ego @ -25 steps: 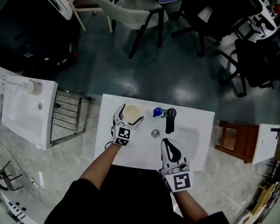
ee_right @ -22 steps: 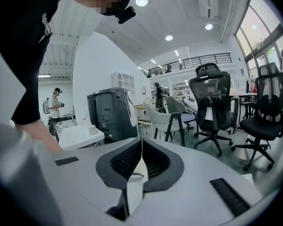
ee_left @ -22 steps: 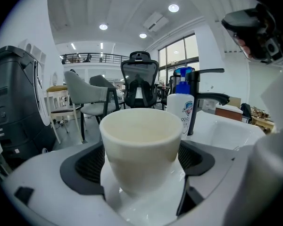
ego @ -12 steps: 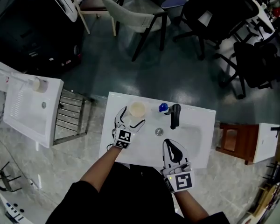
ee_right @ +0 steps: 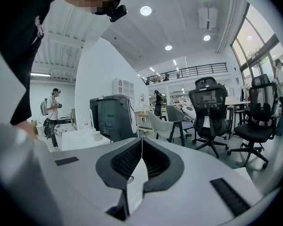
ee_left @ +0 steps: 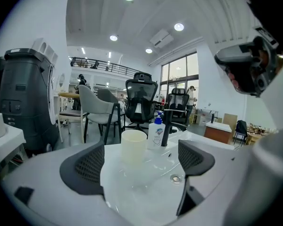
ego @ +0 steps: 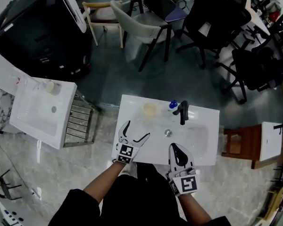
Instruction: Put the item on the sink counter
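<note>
A cream cup (ego: 150,108) stands upright on the white sink counter (ego: 132,105), left of a blue-capped soap bottle (ego: 173,105) and a black faucet (ego: 183,112). My left gripper (ego: 137,130) is open at the counter's near edge, well short of the cup, with nothing between its jaws. In the left gripper view the cup (ee_left: 133,146) stands beyond the open left gripper (ee_left: 139,164), with the soap bottle (ee_left: 156,132) and faucet (ee_left: 166,126) behind it. My right gripper (ego: 178,150) is shut and empty over the near edge of the basin; in its own view the right gripper (ee_right: 140,155) shows jaws pressed together.
The basin drain (ego: 168,133) lies between the two grippers. A second white sink unit (ego: 37,112) and a metal rack (ego: 80,121) stand at left, a wooden stool (ego: 238,142) at right. Chairs (ego: 146,22) and a black machine (ego: 33,27) stand beyond the counter.
The left gripper, which was around the cup a second ago, has drawn back toward the person and left the cup standing. The head view has also pulled back.
</note>
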A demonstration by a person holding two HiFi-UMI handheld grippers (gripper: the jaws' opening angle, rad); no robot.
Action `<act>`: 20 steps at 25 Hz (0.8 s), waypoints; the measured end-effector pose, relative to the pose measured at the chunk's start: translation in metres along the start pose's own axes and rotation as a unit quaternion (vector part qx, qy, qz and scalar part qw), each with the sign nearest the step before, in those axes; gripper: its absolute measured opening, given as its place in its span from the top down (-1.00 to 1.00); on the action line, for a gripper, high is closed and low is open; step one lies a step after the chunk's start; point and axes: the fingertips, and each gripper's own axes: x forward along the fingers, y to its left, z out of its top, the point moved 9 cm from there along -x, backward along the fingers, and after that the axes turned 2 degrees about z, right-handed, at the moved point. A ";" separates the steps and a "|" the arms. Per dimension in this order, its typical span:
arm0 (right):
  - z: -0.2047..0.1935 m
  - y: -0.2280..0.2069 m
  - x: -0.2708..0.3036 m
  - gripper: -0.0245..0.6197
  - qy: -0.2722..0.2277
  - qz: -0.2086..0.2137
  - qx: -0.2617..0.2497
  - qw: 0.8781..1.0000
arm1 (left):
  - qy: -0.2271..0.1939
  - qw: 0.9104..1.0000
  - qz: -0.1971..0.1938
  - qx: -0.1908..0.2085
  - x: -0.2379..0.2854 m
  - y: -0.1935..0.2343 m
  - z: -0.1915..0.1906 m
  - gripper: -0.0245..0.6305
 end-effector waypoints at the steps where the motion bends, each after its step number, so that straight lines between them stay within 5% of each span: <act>1: 0.000 0.008 -0.006 0.83 -0.001 -0.003 0.000 1.000 | -0.004 1.000 0.000 -0.007 -0.014 -0.002 0.002 -0.53; 20: -0.007 0.200 -0.148 0.83 0.015 -0.019 -0.013 1.000 | -0.096 0.991 -0.024 -0.089 -0.297 -0.048 0.040 -0.52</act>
